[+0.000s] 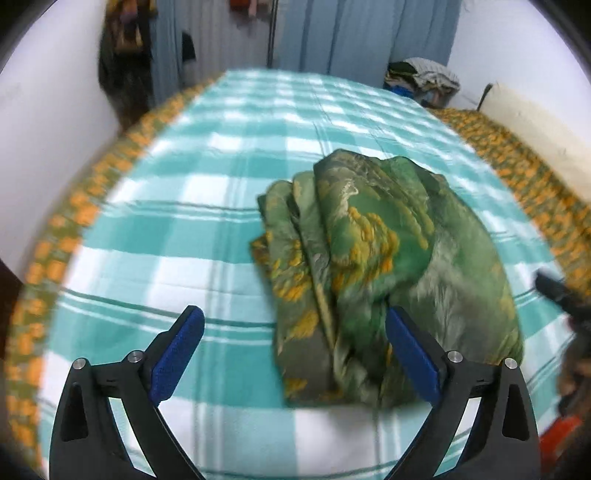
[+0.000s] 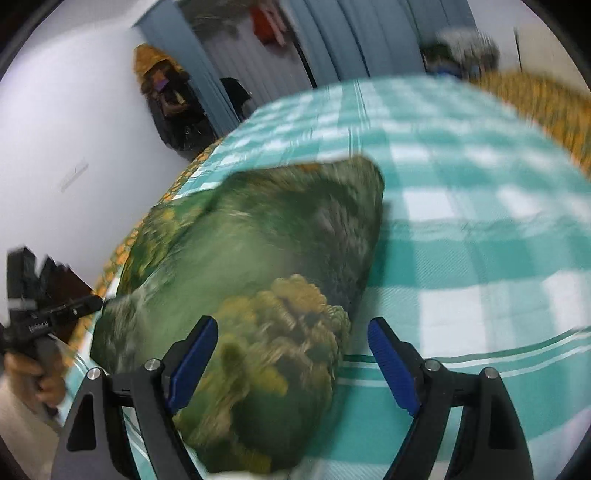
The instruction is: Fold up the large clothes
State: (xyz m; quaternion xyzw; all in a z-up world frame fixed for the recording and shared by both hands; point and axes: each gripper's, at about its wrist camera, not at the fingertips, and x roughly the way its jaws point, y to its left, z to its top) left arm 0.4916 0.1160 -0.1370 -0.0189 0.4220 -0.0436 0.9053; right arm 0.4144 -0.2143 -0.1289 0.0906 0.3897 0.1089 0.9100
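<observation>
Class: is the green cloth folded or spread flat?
Folded: the green cloth lies as a compact bundle on the checked sheet, stacked layers showing along its edge.

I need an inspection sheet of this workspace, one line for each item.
Surface: bed with teal and white checked sheet; orange-patterned cover at its edges.
Job's things: green and yellow cloth, folded into a thick bundle on the sheet.
Clutter: pile of clothes at the far corner.
Grippers: left gripper open, holding nothing, right finger beside the bundle; right gripper open above the bundle's near end, contact unclear.
Cables: nothing seen.
Surroundings: white walls, blue curtain, garments hanging at the left wall.
</observation>
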